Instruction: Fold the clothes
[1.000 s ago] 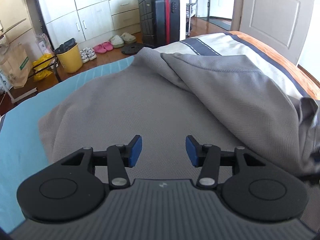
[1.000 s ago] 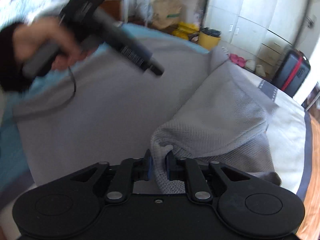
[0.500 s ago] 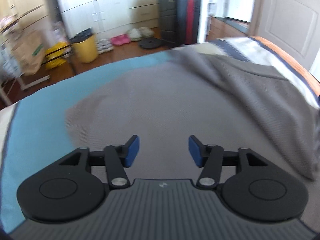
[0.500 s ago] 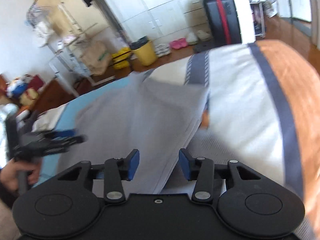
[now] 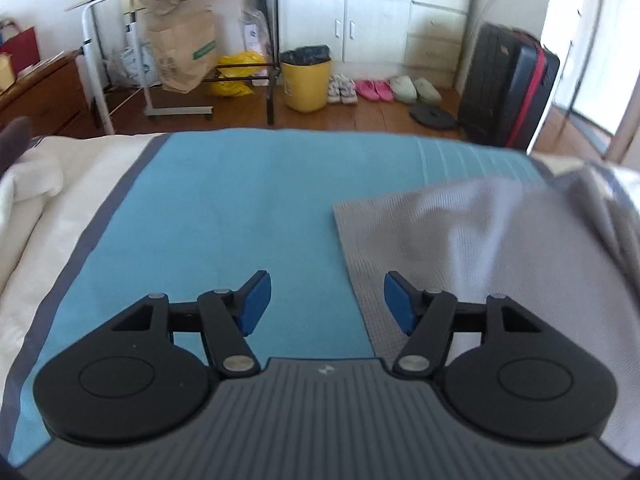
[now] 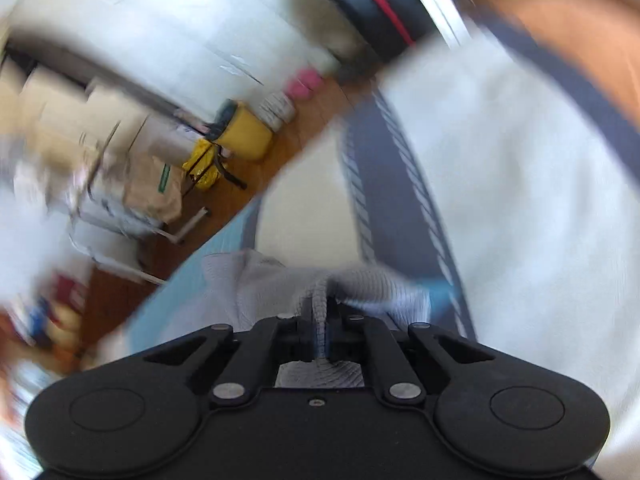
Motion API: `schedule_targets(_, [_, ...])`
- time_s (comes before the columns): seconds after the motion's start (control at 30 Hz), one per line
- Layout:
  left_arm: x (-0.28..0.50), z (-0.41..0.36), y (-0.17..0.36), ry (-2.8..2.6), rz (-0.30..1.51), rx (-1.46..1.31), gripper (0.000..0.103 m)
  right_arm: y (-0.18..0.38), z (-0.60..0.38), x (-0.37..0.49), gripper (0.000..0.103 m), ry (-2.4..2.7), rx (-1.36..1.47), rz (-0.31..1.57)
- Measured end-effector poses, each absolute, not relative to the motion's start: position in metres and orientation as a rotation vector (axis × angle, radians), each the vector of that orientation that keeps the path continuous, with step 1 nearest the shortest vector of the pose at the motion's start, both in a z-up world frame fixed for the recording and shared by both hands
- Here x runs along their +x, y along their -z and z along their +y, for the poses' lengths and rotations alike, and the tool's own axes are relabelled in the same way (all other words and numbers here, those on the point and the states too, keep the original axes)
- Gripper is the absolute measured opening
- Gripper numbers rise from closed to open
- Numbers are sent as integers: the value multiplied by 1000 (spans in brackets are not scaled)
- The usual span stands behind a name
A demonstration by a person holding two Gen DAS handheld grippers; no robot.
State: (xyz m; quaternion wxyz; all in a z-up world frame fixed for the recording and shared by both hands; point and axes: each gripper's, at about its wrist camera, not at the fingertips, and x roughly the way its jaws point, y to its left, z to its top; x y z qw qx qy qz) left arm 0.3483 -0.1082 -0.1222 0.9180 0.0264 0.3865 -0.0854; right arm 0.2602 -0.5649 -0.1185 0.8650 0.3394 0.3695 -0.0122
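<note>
A grey knit garment point(image 5: 480, 248) lies on the right half of the blue bedspread point(image 5: 240, 208), its straight left edge running toward me. My left gripper point(image 5: 327, 302) hovers open over that edge: its left pad point(image 5: 254, 302) is above bare blue cloth and its right pad point(image 5: 400, 304) above the grey fabric, with nothing held. In the blurred, tilted right wrist view, my right gripper point(image 6: 320, 320) is shut on a bunched fold of the grey garment point(image 6: 256, 288), which rises from the jaws and spreads out ahead.
Beyond the bed's foot stand a yellow bin point(image 5: 306, 82), a row of shoes point(image 5: 374, 89), a black suitcase point(image 5: 508, 88) and a rolling table with a paper bag point(image 5: 184, 52). White bedding point(image 5: 36, 208) borders the left side. The striped white cover point(image 6: 520, 200) stretches right.
My right gripper, open half a second ago, has shut on a fold of the grey garment and is swinging fast. My left gripper moved left, off the garment's middle to its edge.
</note>
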Motion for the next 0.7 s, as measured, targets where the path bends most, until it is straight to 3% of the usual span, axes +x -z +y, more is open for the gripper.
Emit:
schedule_targets(0.17, [345, -123, 135, 205, 807, 137, 62, 86, -458, 242, 6, -221, 345, 782])
schedule_targets(0.3, [344, -126, 130, 245, 743, 89, 63, 100, -378, 209, 7, -383, -41, 918])
schedule_targets(0.37, [336, -126, 119, 275, 683, 77, 64, 111, -361, 191, 7, -519, -95, 981])
schedule_targets(0.5, [329, -129, 107, 305, 616, 88, 70, 110, -358, 167, 10, -542, -51, 941])
schedule_targets(0.6, [340, -124, 115, 325, 681, 35, 70, 116, -384, 167, 26, -425, 160, 933])
schedule_targets(0.67, [350, -119, 123, 343, 746, -25, 70, 127, -411, 162, 44, -369, 436, 897])
schedule_targets(0.7, [354, -117, 127, 352, 779, -55, 70, 138, -422, 156, 48, -345, 596, 851])
